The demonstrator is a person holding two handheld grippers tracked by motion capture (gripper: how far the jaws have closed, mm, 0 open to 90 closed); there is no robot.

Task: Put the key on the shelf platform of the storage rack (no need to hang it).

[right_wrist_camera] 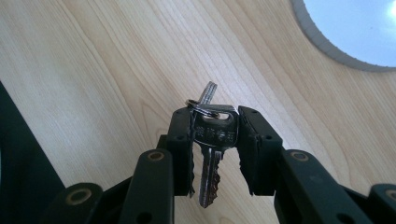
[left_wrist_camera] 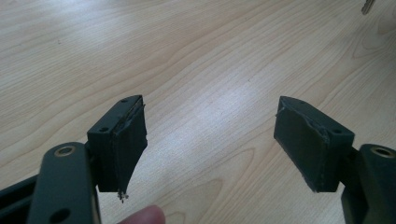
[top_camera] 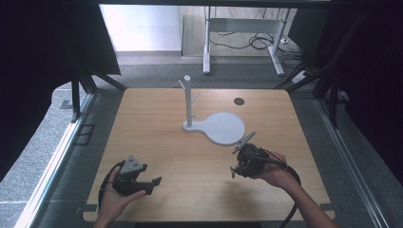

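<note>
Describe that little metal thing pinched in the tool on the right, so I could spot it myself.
Start at the wooden table, then find the white round stand near its middle. Just in front of it, the right tool is shut on a silver key on a small ring, the only shiny metal piece here.

In the right gripper view the white disc [right_wrist_camera: 359, 28] is cut off by the top and right edges. A second key [right_wrist_camera: 207, 93] hides mostly behind the first key [right_wrist_camera: 212, 140]. In the left gripper view, a fingertip [left_wrist_camera: 142, 217] is cropped by the bottom edge.
</note>
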